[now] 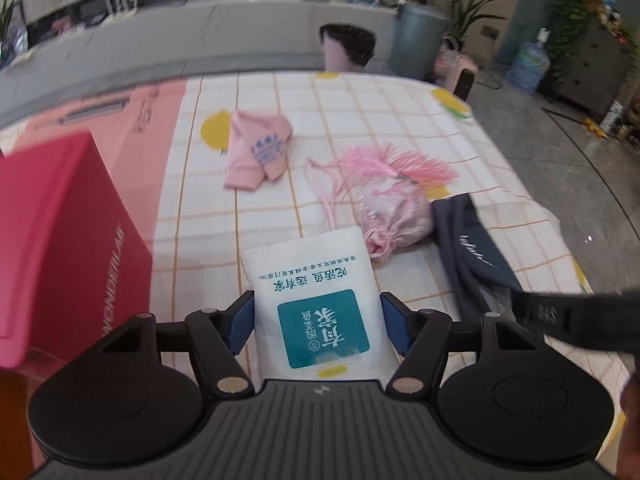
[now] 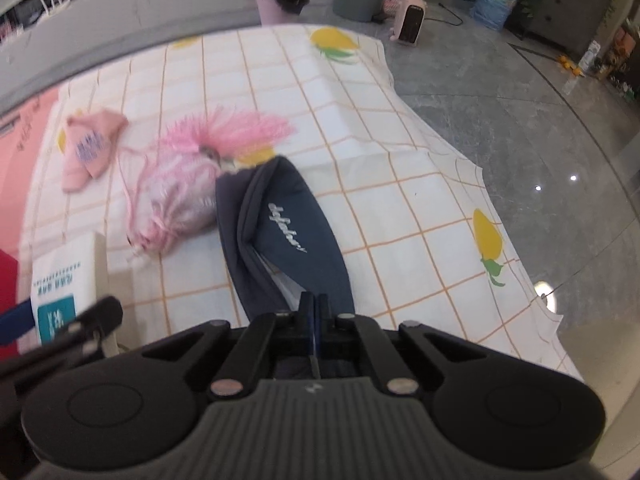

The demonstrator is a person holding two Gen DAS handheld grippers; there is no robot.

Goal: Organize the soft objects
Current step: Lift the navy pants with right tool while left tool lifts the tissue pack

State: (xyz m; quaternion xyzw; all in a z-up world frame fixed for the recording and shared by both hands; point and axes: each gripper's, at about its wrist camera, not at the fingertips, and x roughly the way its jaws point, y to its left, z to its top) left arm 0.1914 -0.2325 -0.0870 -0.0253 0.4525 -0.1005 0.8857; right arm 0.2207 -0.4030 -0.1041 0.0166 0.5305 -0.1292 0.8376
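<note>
Clearly the right gripper point(image 2: 316, 312) is pinched tight on the navy cloth point(image 2: 296, 232). Left gripper point(image 1: 318, 320) — wide apart around the white pouch point(image 1: 320, 300), pads clear of it. Only its view shows the red box point(image 1: 60, 248).

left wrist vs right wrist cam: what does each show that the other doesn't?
Left wrist only: the red box at the table's left edge in full, and the left gripper with its fingers either side of the white packet.

Right wrist only: the right gripper shut on the navy garment, the pink heater on the floor, and the cloth's right edge hanging off.

Both: the pink top, the pink tasselled bag, the checked cloth.
</note>
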